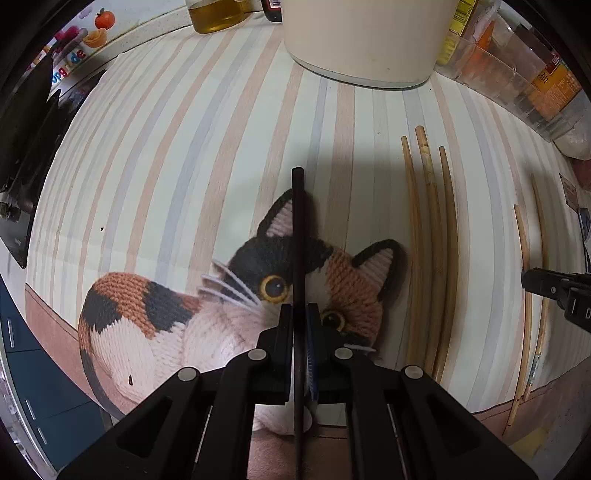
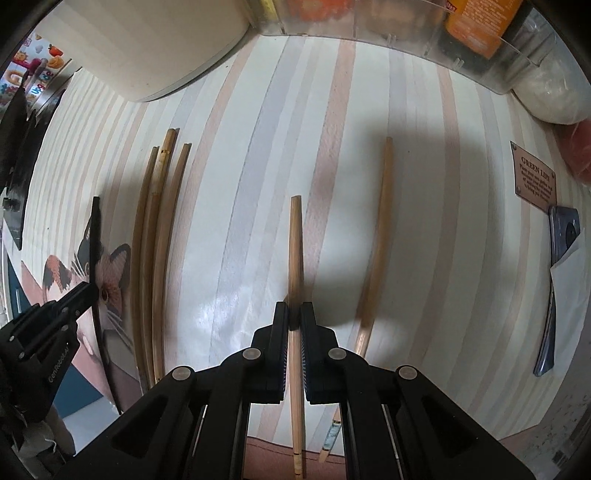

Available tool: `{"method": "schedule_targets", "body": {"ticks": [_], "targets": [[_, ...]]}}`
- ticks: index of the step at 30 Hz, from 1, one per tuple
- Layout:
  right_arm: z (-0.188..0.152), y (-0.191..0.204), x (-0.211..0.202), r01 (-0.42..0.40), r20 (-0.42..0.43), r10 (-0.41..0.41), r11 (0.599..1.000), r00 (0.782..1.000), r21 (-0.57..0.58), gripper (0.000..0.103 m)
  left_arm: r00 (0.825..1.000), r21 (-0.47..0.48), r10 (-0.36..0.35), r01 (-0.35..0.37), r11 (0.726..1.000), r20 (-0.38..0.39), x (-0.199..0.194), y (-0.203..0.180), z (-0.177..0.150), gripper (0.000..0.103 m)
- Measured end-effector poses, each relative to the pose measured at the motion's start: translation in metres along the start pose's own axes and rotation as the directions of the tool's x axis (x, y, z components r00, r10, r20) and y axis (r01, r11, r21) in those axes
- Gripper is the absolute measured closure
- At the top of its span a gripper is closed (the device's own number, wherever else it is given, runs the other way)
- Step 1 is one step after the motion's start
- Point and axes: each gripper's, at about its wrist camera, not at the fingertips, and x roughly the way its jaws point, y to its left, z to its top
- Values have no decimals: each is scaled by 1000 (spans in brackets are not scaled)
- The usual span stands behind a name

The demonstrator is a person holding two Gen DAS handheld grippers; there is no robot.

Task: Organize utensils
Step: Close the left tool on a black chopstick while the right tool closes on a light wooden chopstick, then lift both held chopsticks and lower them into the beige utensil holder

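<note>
My left gripper (image 1: 300, 310) is shut on a black chopstick (image 1: 297, 229), which runs straight away from me over the cat picture on the striped mat (image 1: 184, 147). My right gripper (image 2: 294, 310) is shut on a bamboo chopstick (image 2: 295, 243). A second bamboo chopstick (image 2: 376, 236) lies on the mat just to its right. Three bamboo chopsticks (image 1: 430, 236) lie side by side between the two grippers, seen also as the bamboo trio (image 2: 155, 236) in the right wrist view. There the left gripper (image 2: 83, 291) holds the black chopstick (image 2: 96, 236) at far left.
A large cream container (image 1: 362, 40) stands at the back of the mat, with an oil bottle (image 1: 216, 14) to its left. A clear organiser with jars (image 1: 517, 74) lines the back right. A small plaque (image 2: 533, 177) and a dark flat object (image 2: 561, 236) sit at the right.
</note>
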Motion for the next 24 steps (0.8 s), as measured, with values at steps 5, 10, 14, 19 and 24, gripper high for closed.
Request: {"method": "schedule_targets", "body": {"ticks": [5, 10, 14, 19, 24], "targets": [[15, -1, -9, 23, -9, -23, 999, 1000, -30, 97, 1000, 3, -9, 9, 1000, 1, -1, 4, 12, 98], [7, 12, -13, 37, -16, -38, 998, 999, -43, 97, 1000, 1, -18, 18, 1000, 4, -3, 14, 22, 98], [3, 30, -12, 44, -18, -45, 998, 999, -45, 97, 1000, 7, -19, 19, 1000, 6, -1, 17, 27, 98], [5, 34, -11, 47, -22, -49, 998, 999, -46, 96, 1000, 18, -15, 15, 1000, 6, -1, 14, 33, 98], [4, 33, -13, 57, -21, -59, 997, 998, -54, 96, 1000, 43, 0, -1, 999, 11, 0, 6, 37, 98]]}}
